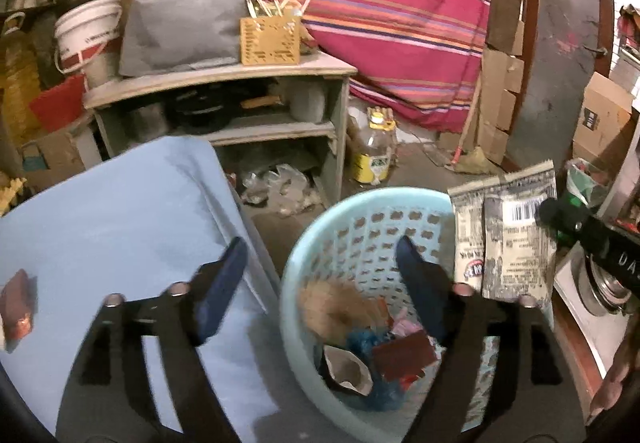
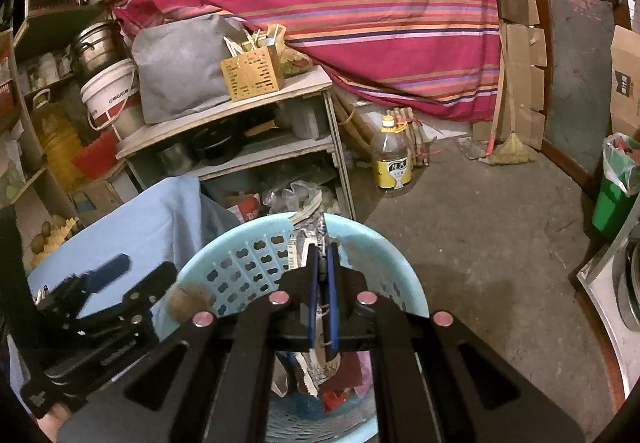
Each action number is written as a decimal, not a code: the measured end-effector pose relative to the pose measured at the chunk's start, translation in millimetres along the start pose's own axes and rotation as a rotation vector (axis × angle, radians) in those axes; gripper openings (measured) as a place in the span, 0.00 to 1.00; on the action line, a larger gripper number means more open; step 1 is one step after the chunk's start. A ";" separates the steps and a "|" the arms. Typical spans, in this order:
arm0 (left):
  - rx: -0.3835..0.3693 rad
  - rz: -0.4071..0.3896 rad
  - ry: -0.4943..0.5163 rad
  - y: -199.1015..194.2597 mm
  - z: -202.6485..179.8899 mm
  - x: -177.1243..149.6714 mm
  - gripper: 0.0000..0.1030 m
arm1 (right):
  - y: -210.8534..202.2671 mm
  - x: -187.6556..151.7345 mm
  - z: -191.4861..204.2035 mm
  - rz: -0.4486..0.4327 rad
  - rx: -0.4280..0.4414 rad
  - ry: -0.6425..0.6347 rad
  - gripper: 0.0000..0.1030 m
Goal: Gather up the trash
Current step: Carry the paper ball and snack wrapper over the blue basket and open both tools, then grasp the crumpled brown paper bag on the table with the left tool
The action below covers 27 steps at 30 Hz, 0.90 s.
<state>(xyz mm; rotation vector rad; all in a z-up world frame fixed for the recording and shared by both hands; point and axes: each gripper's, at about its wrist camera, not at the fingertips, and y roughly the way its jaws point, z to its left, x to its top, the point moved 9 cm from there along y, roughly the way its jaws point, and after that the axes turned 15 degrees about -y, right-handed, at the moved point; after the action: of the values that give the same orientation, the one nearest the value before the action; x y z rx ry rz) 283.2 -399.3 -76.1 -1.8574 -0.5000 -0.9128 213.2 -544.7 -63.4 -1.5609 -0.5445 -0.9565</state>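
1. Printed snack wrapper (image 1: 506, 235) pinched flat between blue pads of right gripper (image 2: 321, 263), jaws pressed together on it, held upright over far-right rim of basket.
2. Wrapper look: grey-cream foil w/ black print, barcode near top, serrated top edge, 2 joined panels side by side; seen edge-on in right wrist view, lower end hanging below the pads into the basket.
3. Left gripper (image 1: 320, 275) spread wide, nothing between pads; left finger (image 1: 222, 287) over blue cloth, right finger over basket interior, near wrapper but apart from it.
4. Pale blue plastic basket (image 1: 304, 243) on floor just beside cloth-covered surface, perforated wall. Inside: brown fuzzy clump (image 1: 336, 307), dark red-brown wrapper (image 1: 404, 357), blue crumpled bit, brown paper cup-like piece (image 1: 348, 369); pink scraps too small to name.
5. Light blue cloth (image 1: 120, 219) left of basket; 1 red-brown wrapper (image 1: 18, 303) lying on it at far left edge, well apart from both grippers.
6. Behind: wooden shelf unit (image 1: 224, 75) w/ grey bag (image 1: 184, 19) and yellow perforated holder (image 1: 270, 41) on top, crumpled clear plastic on lowest level.
7. Farther out: oil bottle w/ yellow label (image 2: 392, 159) on concrete floor, striped pink-red fabric (image 2: 320, 3) across back, white bucket (image 2: 110, 95) at left, green bin w/ liner (image 2: 616, 187) at right.
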 end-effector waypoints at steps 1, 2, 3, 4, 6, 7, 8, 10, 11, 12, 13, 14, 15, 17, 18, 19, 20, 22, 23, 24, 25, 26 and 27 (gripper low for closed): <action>0.005 -0.005 0.000 -2.3 2.4 2.3 0.79 | 0.2 -0.3 1.3 0.002 0.001 -0.003 0.05; 0.009 -0.007 -0.001 -4.2 5.1 4.0 0.79 | 0.3 -0.5 2.7 0.003 0.002 -0.006 0.05; 0.016 -0.010 -0.001 -7.9 9.8 6.5 0.80 | 1.6 -0.6 5.3 0.009 0.004 -0.012 0.05; 0.023 -0.015 -0.002 -12.3 15.3 9.0 0.82 | 2.1 -0.7 7.2 0.012 0.002 -0.016 0.05; 0.042 -0.031 -0.014 -22.5 28.9 14.1 0.87 | 5.8 -1.7 12.7 0.031 -0.013 -0.037 0.08; 0.051 -0.041 -0.023 -28.9 38.3 16.9 0.88 | 8.4 -3.3 12.2 0.045 -0.021 -0.047 0.08; 0.062 -0.049 -0.031 -34.8 46.8 19.1 0.90 | 11.1 -4.8 13.9 0.059 -0.032 -0.052 0.14; 0.097 -0.057 -0.053 -49.2 73.2 23.9 0.92 | 16.7 -8.0 16.8 0.087 -0.064 -0.054 0.54; 0.109 -0.059 -0.060 -53.9 83.1 25.6 0.92 | 17.7 -9.0 18.1 0.092 -0.072 -0.050 0.75; 0.128 -0.064 -0.070 -62.5 99.6 27.8 0.92 | 18.9 -9.4 20.4 0.094 -0.077 -0.046 0.75; 0.146 -0.069 -0.075 -68.9 112.6 29.3 0.92 | 20.1 -9.5 22.8 0.105 -0.079 -0.044 0.75; 0.172 -0.078 -0.079 -76.8 128.9 30.8 0.93 | 21.3 -10.1 25.4 0.113 -0.081 -0.040 0.75; 0.198 -0.085 -0.083 -83.8 144.7 32.3 0.94 | 21.9 -10.0 28.7 0.116 -0.081 -0.034 0.75; 0.247 -0.099 -0.092 -96.6 176.7 34.2 0.95 | 21.4 -9.3 37.7 0.119 -0.081 -0.033 0.77; 0.276 -0.103 -0.098 -104.5 197.5 34.6 0.95 | 20.8 -8.1 42.9 0.116 -0.084 -0.036 0.81; 0.302 -0.106 -0.103 -110.4 213.7 35.5 0.95 | 20.5 -5.6 50.0 0.109 -0.086 -0.042 0.83; 0.326 -0.109 -0.110 -115.4 230.1 36.2 0.95 | 19.9 -3.9 56.9 0.103 -0.087 -0.050 0.85; 0.381 -0.110 -0.132 -125.5 268.7 36.1 0.95 | 18.8 0.9 74.1 0.092 -0.094 -0.074 0.86; 0.402 -0.110 -0.144 -129.6 284.5 35.6 0.95 | 18.2 2.8 83.2 0.087 -0.092 -0.087 0.87; 0.428 -0.108 -0.165 -133.1 304.4 35.3 0.95 | 18.0 4.7 92.7 0.082 -0.088 -0.095 0.88; 0.447 -0.104 -0.186 -135.3 321.5 35.0 0.95 | 18.6 6.4 107.2 0.077 -0.076 -0.103 0.90; 0.454 -0.097 -0.199 -136.1 332.8 35.0 0.95 | 19.6 8.1 116.4 0.075 -0.067 -0.107 0.93; 0.466 -0.084 -0.213 -137.3 351.1 33.8 0.95 | 19.9 8.6 124.5 0.073 -0.060 -0.110 0.94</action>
<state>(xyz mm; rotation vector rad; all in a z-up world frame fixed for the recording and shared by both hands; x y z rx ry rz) 342.6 -26.0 -56.9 -1.5178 -0.8493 -0.5894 268.0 -430.9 -67.8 -1.6832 -0.5359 -0.8426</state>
